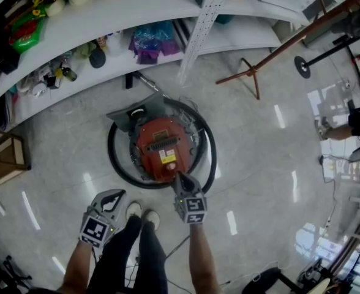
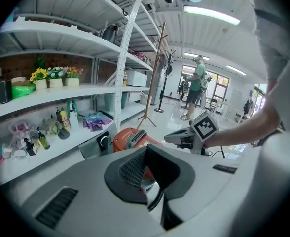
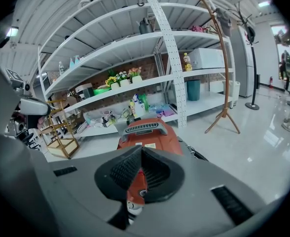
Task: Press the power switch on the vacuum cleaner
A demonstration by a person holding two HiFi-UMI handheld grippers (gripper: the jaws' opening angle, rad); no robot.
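The red vacuum cleaner [image 1: 161, 146] lies on the glossy floor with its black hose [image 1: 116, 164] coiled round it. My right gripper [image 1: 179, 177] is shut, and its tip rests at the vacuum's near end. In the right gripper view the closed jaws [image 3: 141, 149] point at the vacuum's red body [image 3: 147, 135]; a small round button [image 3: 142, 192] shows in the gap under them. My left gripper [image 1: 114, 196] is shut and empty, held back by the person's shoes, apart from the vacuum. In the left gripper view, beyond its own tips [image 2: 146, 148], are the vacuum [image 2: 130, 138] and the right gripper [image 2: 170, 138].
White shelving [image 1: 137, 8] with bottles and flower pots runs behind the vacuum. A wooden coat stand [image 1: 253, 72] is on the floor to the right, a wooden rack [image 1: 5, 158] to the left. The person's shoes [image 1: 142, 213] are just before the vacuum. Another person's leg [image 1: 339, 130] is at far right.
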